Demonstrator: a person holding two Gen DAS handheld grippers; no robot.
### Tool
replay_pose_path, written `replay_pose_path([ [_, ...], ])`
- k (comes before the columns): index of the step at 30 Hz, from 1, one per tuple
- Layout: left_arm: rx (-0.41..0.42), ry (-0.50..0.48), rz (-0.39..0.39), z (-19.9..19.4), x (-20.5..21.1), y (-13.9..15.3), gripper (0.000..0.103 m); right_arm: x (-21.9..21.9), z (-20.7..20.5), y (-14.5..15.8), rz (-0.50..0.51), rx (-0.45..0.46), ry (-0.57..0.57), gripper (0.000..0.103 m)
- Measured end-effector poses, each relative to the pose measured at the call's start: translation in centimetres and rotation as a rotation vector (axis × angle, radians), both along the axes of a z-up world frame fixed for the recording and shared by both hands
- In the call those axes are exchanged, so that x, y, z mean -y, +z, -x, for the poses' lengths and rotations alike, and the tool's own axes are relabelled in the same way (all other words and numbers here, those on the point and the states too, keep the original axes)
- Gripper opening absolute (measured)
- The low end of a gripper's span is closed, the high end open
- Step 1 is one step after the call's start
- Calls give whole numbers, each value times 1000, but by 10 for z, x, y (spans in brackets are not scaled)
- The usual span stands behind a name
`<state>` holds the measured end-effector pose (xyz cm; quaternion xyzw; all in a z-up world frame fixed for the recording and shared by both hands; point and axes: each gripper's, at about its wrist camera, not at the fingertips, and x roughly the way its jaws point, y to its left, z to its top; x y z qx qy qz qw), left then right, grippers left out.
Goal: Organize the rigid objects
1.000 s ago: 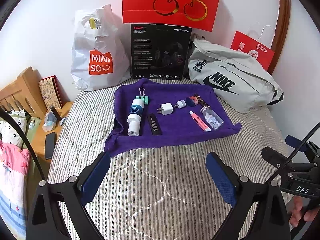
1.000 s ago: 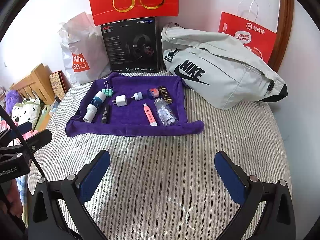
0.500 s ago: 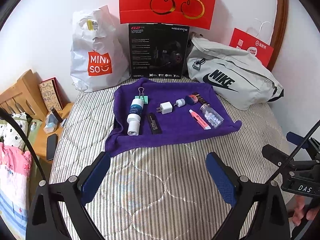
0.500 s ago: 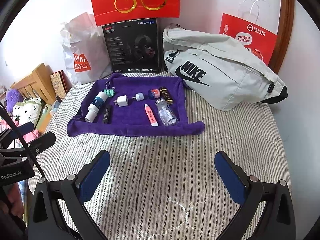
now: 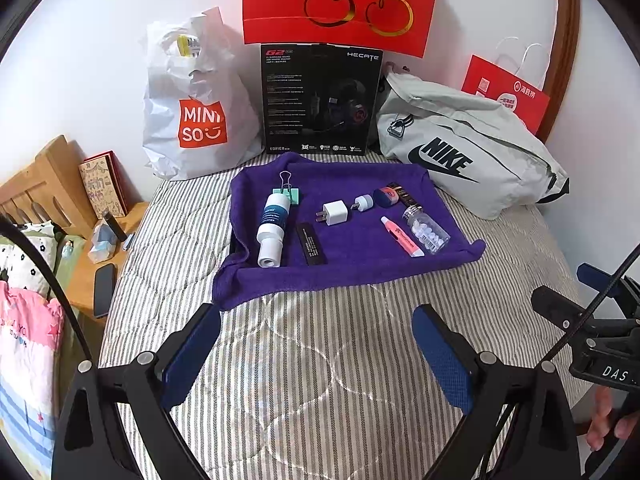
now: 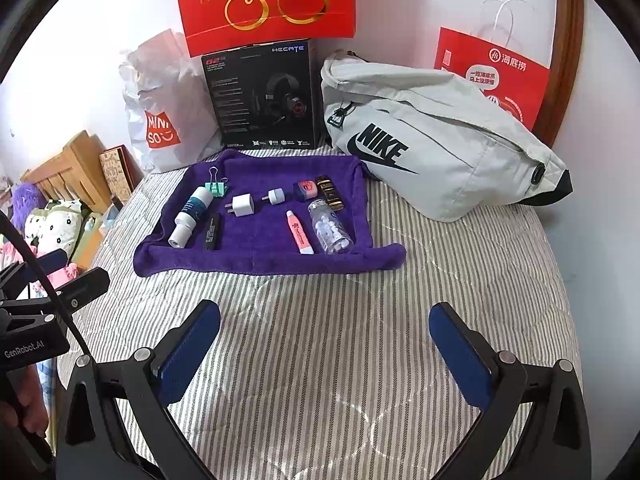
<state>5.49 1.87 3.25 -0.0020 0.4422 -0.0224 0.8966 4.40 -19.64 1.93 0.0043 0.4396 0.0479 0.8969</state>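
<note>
left gripper (image 5: 316,354): fingers wide, empty, over striped bed (image 5: 320,380), near towel's front edge | right gripper (image 6: 324,354): fingers wide, empty, over bed | towel (image 5: 360,248): purple, holds white bottle (image 5: 273,230), clip (image 5: 287,194), black stick (image 5: 311,243), charger (image 5: 334,213), pink tube (image 5: 401,237), pill jar (image 5: 426,231) | behind: Nike bag (image 5: 472,160), black box (image 5: 320,98)
</note>
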Motion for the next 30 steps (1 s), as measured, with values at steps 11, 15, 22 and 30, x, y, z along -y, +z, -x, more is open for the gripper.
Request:
replay_pose_path([
  [11,-2,-1,-1,2,-1,-2,97,0,2,0,2,-4,3,103],
  [15,-4,-6,0,2,-2,-3,97,1,2,1,-1,-2,1,103],
  [22,-3,-13,4,1,-2,-3,97,1,2,1,4,-2,1,103],
  [30,6,-17,4,-3,-3,-1,97,1,-1,-3,0,-12,4,103],
])
